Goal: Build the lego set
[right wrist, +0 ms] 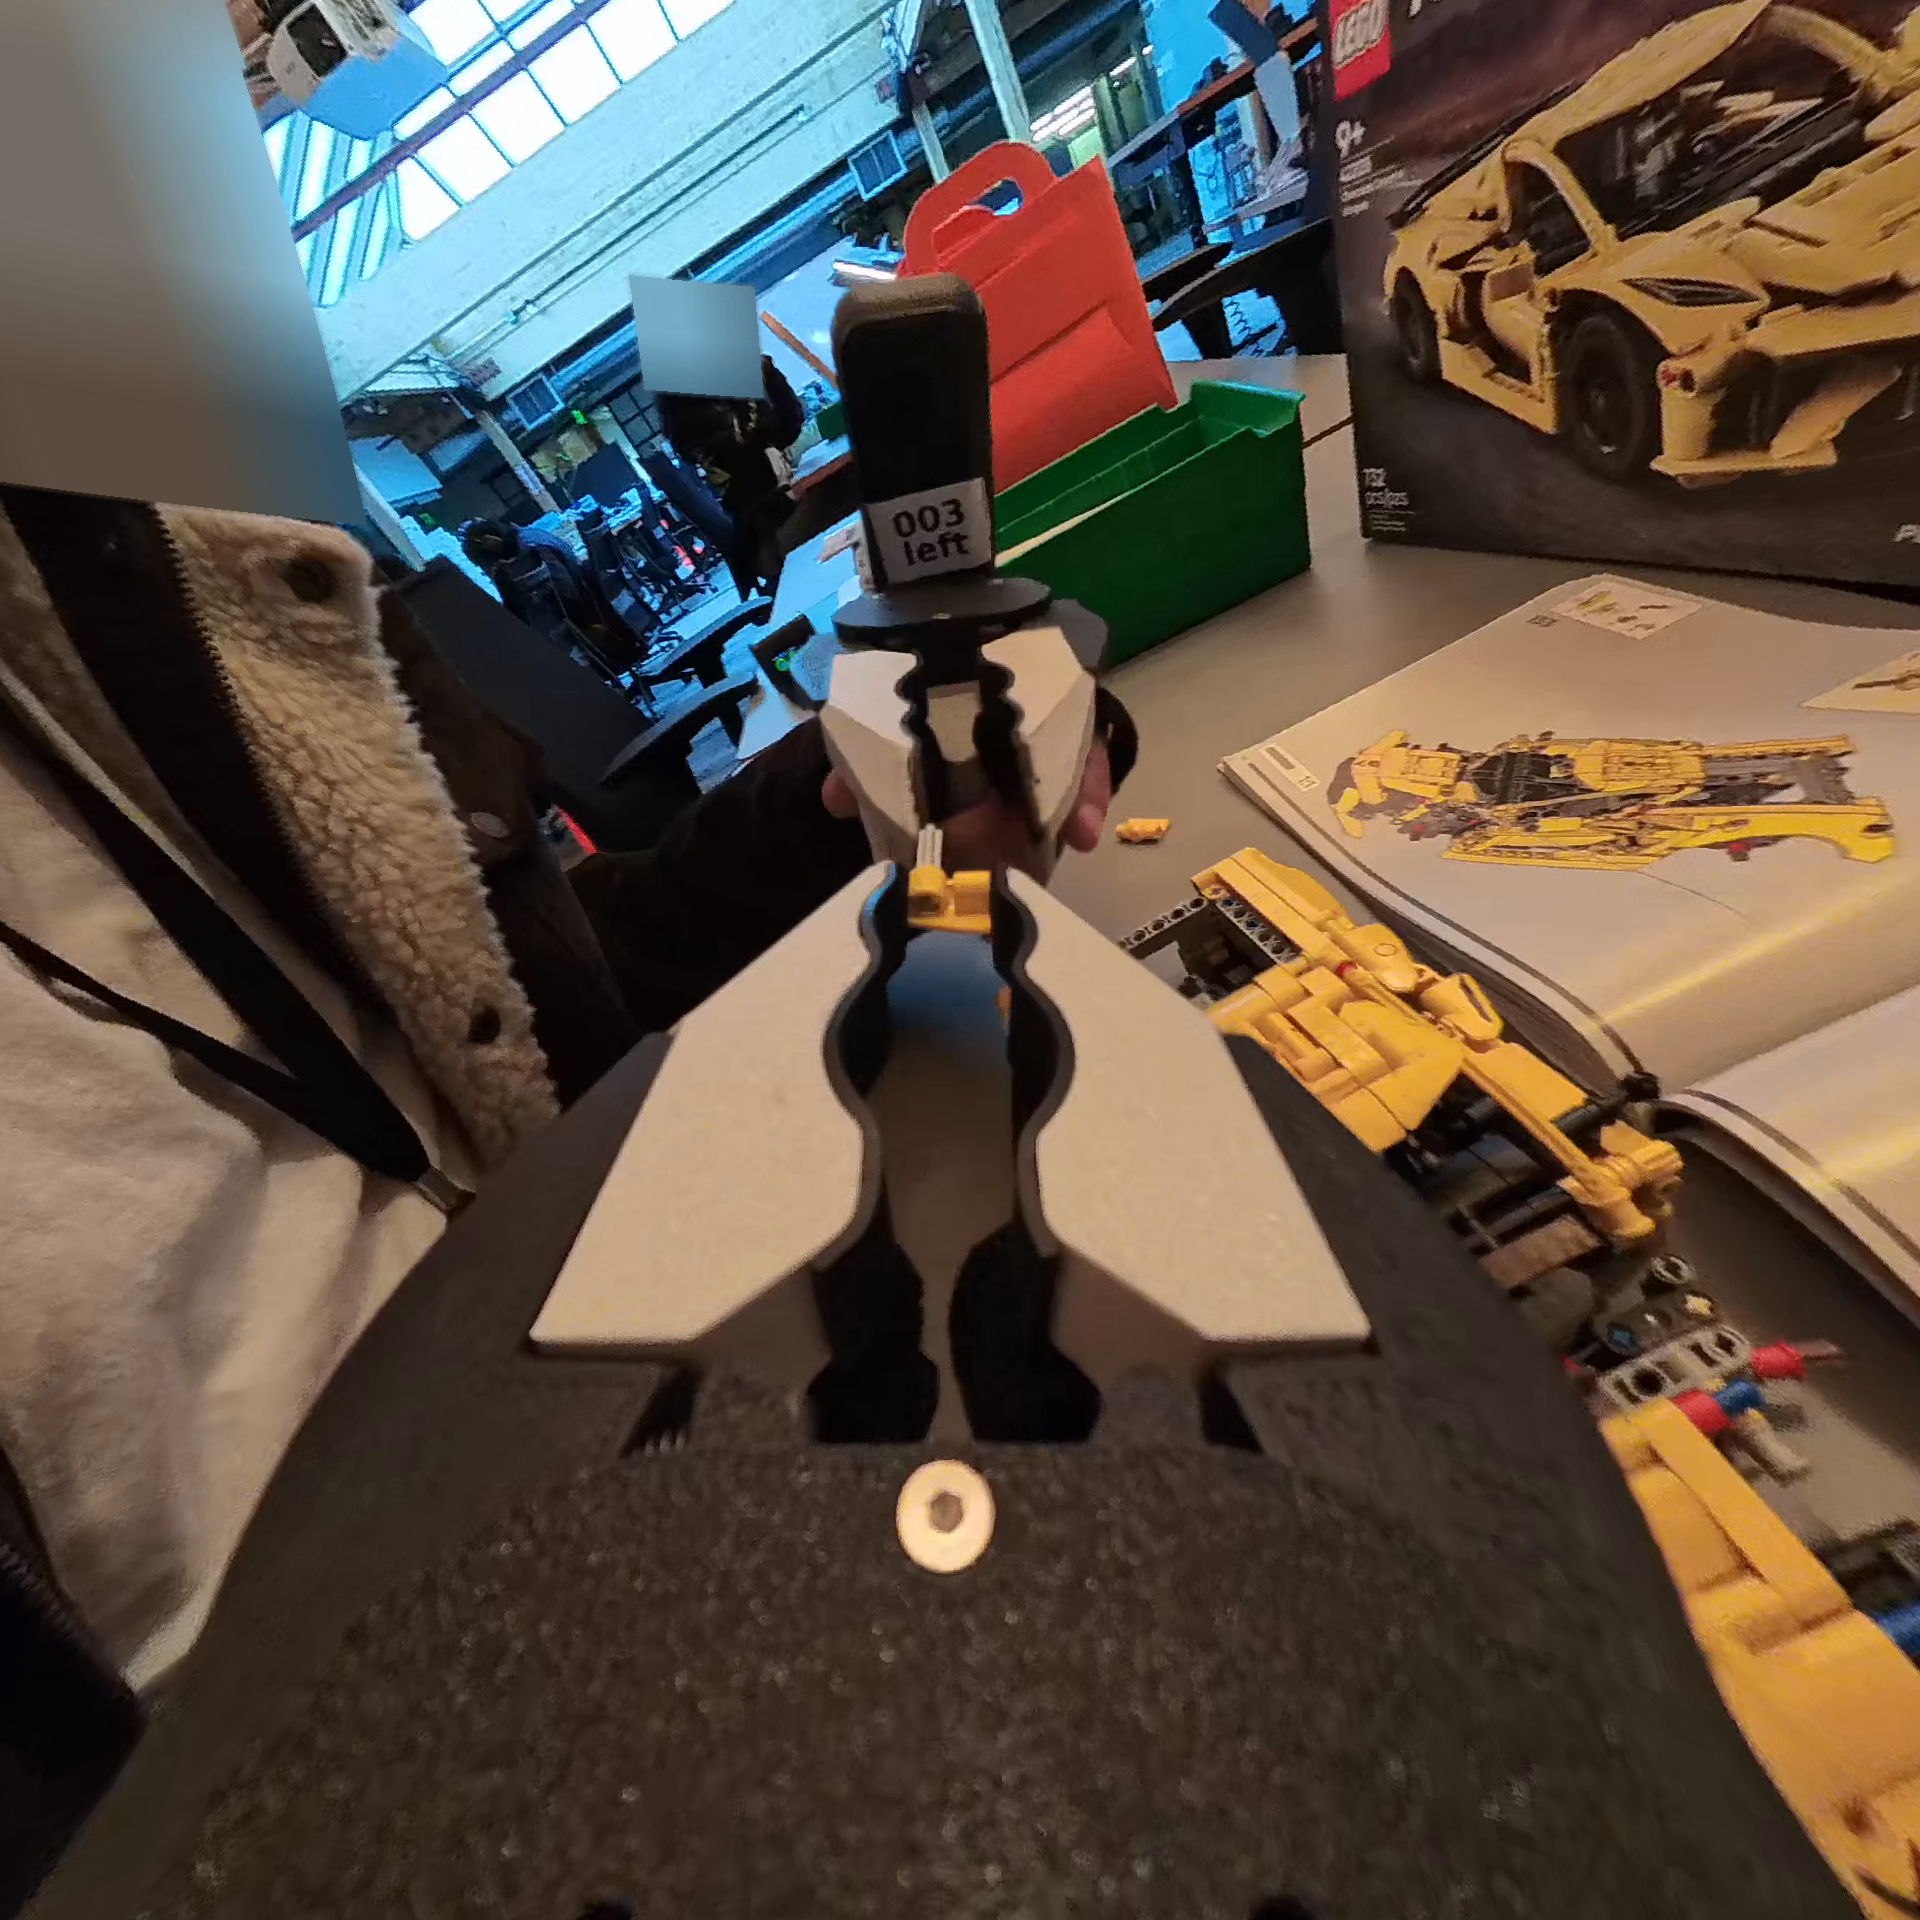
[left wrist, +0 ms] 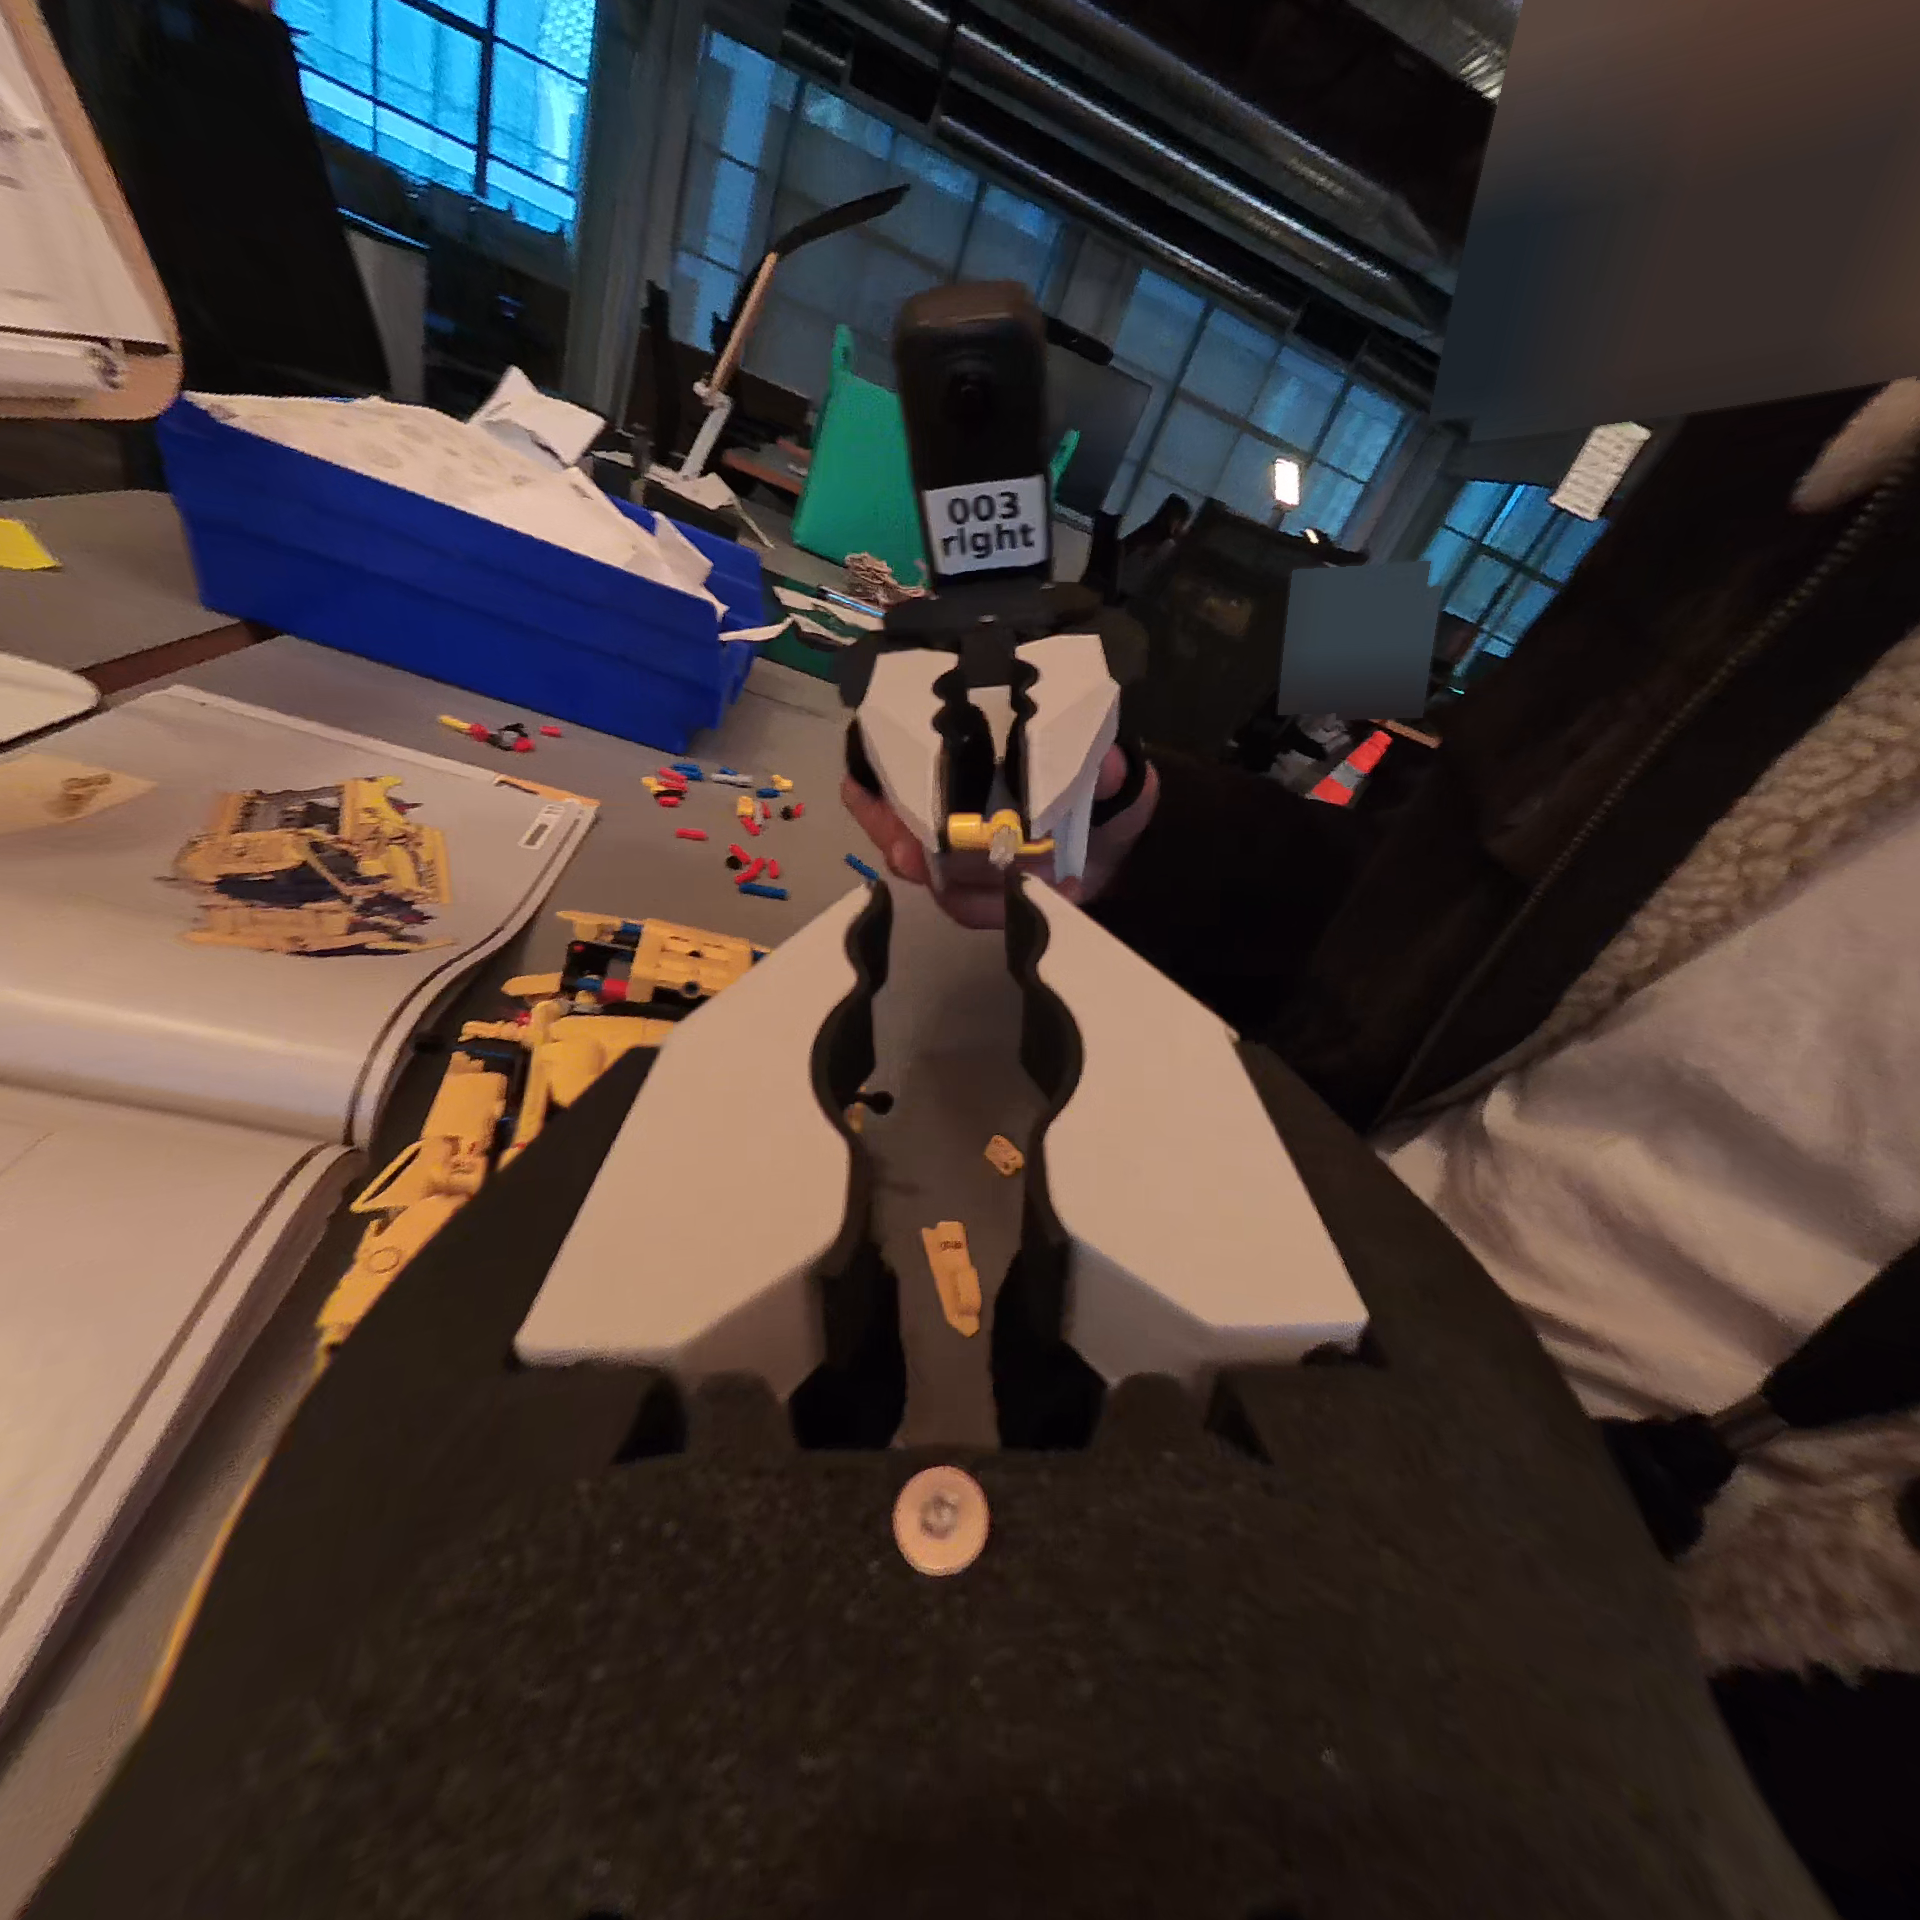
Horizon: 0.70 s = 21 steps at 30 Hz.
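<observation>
The right gripper [right wrist: 943,902] pinched a yellow piece [right wrist: 951,899] between its fingertips, above the desk [right wrist: 1247,644]. The left gripper [left wrist: 945,899] faced it, fingers parted and empty, tips just beside the piece.

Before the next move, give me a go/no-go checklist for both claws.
1. Right claw shut on the yellow piece: ok.
2. Pale pin fully seated in the yellow piece: cannot tell.
3. Left claw open and empty: ok.
4. Claws facing each other, tips close: ok.
5. Partly built yellow model on the table, clear of both claws: ok.
6. Instruction book lying open: ok.
</observation>
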Motion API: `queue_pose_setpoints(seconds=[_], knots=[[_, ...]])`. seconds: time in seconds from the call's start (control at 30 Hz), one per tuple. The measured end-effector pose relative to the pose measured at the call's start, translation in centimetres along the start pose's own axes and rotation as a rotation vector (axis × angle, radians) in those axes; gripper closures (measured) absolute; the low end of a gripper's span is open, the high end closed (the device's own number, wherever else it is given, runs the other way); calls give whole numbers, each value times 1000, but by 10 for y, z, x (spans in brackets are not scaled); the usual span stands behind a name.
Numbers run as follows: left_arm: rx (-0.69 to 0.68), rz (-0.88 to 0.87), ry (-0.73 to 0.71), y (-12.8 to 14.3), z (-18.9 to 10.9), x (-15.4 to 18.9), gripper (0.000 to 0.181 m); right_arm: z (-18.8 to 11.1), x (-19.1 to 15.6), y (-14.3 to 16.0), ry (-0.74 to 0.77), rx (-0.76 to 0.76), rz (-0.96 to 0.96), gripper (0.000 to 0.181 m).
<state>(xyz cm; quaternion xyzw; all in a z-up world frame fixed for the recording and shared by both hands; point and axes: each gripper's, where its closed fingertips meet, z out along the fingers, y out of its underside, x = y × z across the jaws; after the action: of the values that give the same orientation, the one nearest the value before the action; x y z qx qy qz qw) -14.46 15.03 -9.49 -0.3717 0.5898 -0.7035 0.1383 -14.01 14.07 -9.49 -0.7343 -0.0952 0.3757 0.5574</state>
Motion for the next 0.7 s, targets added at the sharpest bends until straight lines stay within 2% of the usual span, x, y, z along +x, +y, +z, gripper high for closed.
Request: queue_pose_setpoints(seconds=[0.13,0.3,0.47,0.63,0.7], knots=[[16,3,-71,-6,-10,-12,160,-18,9,6,87,-9,-42,166],[-36,44,-180,-2,-14,-23,160,-38,22,11,130,84,-37,166],[-237,62,-284,29,-14,-18,160,-48,21,27,137,59,-49,166],[-297,116,-226,61,7,28,156,-58,20,46,143,55,-30,166],[-350,118,-240,85,16,37,156,-60,19,51,146,43,-32,166]])
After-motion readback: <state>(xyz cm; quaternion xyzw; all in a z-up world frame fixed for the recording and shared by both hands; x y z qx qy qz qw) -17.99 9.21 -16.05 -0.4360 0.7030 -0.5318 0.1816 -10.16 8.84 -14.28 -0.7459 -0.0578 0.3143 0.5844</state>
